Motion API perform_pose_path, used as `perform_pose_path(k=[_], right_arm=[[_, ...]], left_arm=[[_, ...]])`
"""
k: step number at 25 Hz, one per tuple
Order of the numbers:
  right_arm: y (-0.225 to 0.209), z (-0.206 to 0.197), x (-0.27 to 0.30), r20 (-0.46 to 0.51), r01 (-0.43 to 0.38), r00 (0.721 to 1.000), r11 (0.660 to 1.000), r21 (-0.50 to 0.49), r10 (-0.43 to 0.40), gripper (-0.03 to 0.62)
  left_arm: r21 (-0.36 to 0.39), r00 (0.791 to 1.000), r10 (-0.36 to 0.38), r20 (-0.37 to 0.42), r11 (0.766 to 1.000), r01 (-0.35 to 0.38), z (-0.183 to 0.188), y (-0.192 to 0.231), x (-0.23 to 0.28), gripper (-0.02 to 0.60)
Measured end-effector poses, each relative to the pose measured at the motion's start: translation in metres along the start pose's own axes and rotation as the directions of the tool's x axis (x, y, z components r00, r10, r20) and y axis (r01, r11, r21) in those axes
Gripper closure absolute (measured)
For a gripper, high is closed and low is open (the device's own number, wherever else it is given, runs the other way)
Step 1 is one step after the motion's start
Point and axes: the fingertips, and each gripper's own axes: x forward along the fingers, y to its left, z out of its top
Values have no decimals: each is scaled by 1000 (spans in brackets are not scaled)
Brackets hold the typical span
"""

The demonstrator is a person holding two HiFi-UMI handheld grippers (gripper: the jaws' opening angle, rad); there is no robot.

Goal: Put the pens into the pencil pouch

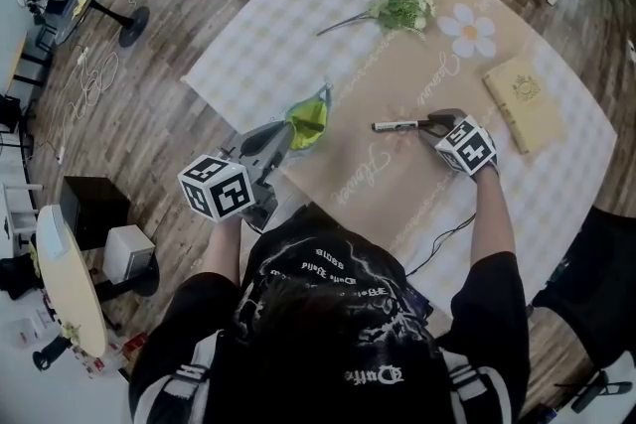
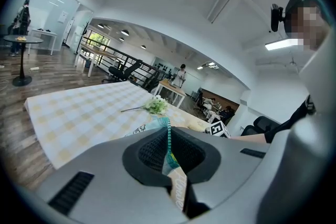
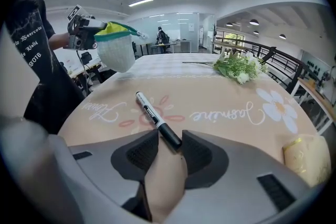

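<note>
A black-and-white marker pen (image 1: 396, 125) lies on the beige tablecloth (image 1: 397, 184). My right gripper (image 1: 429, 124) is down at its dark cap end. In the right gripper view the pen (image 3: 152, 115) has that end between the two pads of the right gripper (image 3: 170, 147), with small gaps on both sides, so the gripper is open. My left gripper (image 1: 283, 139) is shut on the rim of a green and white pencil pouch (image 1: 308, 119), held up off the table. The pouch's teal zipper edge (image 2: 169, 139) runs between the pads of the left gripper (image 2: 170, 157). The raised pouch (image 3: 116, 47) also shows in the right gripper view.
A sprig of white flowers (image 1: 397, 7) lies at the far side of the table. A tan book (image 1: 525, 101) lies to the right of the right gripper. A cable (image 1: 437, 243) runs off the near edge. A small round table (image 1: 70, 283) stands on the floor at left.
</note>
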Motion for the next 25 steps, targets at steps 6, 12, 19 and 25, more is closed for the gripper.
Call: perform_pose_path(k=[6, 12, 19, 25], right_arm=[[7, 0, 0, -1, 19, 1000, 999, -39, -19, 488], [15, -1, -1, 3, 64, 998, 997, -46, -64, 520], [25, 0, -10, 29, 99, 995, 995, 14, -99, 525], [27, 13, -43, 70, 186, 980, 983, 9, -186, 525]], left_arm=[[7, 1000, 12, 7, 1000, -12, 1, 2, -2, 549], [18, 1000, 23, 7, 1000, -23, 0, 4, -4, 549], [27, 1000, 8, 5, 1000, -8, 0, 6, -6, 549], [48, 1000, -4, -5, 999, 5, -4, 3, -4, 549]])
